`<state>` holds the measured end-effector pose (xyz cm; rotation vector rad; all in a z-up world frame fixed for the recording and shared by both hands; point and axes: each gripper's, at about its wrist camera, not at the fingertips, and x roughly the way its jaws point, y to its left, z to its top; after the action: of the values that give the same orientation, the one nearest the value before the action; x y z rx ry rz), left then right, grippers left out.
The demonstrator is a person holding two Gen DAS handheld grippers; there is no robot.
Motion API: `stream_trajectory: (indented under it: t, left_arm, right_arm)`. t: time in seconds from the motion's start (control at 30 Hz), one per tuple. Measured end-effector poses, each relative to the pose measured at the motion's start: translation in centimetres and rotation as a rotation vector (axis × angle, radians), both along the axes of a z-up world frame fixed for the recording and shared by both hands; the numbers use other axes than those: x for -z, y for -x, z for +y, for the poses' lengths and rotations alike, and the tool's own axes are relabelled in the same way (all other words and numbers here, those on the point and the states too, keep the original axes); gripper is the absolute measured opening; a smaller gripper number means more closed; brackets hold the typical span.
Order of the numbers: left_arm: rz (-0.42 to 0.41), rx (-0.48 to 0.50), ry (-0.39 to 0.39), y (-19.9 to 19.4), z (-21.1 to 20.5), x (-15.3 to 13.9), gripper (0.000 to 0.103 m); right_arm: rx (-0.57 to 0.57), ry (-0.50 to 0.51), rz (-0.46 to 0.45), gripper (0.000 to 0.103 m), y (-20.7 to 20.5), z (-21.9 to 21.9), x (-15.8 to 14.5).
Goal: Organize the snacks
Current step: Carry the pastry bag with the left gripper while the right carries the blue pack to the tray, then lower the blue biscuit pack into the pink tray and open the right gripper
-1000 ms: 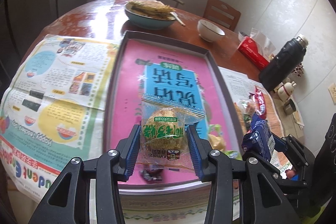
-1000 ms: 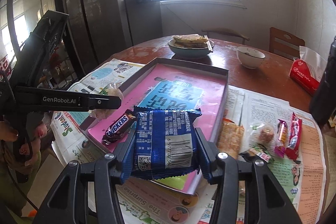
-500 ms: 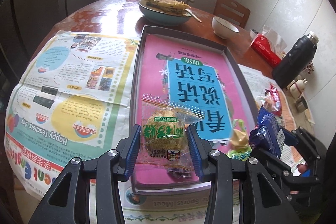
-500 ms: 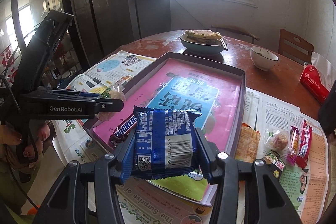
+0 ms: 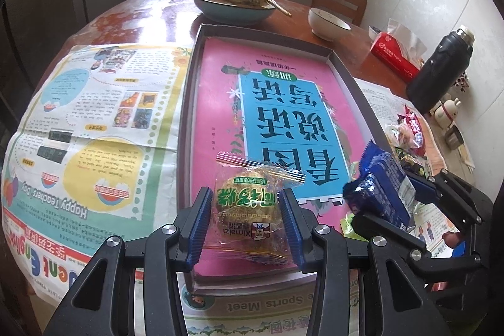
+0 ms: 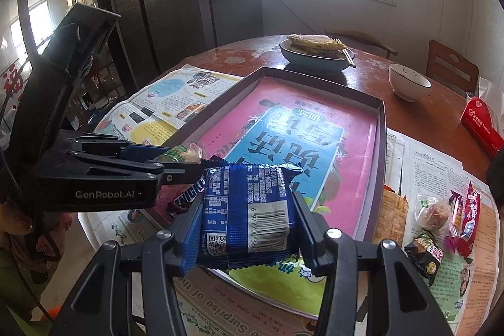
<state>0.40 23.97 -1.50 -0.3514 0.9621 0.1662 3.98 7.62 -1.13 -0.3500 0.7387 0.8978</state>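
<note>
- Two snacks are in the air at this moment, one in each hand-held gripper, and both hang over the near end of the shallow tray [image 5: 345, 70].
- The left hand-held gripper [image 5: 245, 224] is closed on the clear-wrapped round cake [image 5: 247, 211] with green letters. The blue pads press the two sides of the wrapper, so the soft cake sits between them and, I think, is not crushed.
- The right hand-held gripper [image 6: 247, 227] is closed on the blue biscuit pack [image 6: 249, 211], held by its two long edges with the barcode side up. This flat hold should let the pack go down level.
- A Snickers bar [image 6: 187, 196] already lies in the near left corner of the tray, partly hidden behind the left gripper. It seems the snacks are being collected in this corner first.
- The tray floor is covered by a pink and blue printed sheet [image 5: 283, 115], and most of it has nothing on it.
- Several more snacks [image 6: 441, 219] wait on the newspaper [image 6: 441, 175] to the right of the tray, so the task is, in my judgement, at an early stage.
- Next, each pack probably needs to go down beside the bar without overlapping it. The two grippers are close together, so they could knock against each other.
</note>
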Motion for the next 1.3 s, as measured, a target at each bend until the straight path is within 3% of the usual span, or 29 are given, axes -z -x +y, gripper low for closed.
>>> stream_trajectory:
  t: [1.3]
  left_arm:
    - [0.017, 0.048, 0.045, -2.2, 0.8, 1.0, 0.045]
  right_arm:
    - [-0.006, 0.067, 0.051, 0.052, -1.3, 2.2, 1.9]
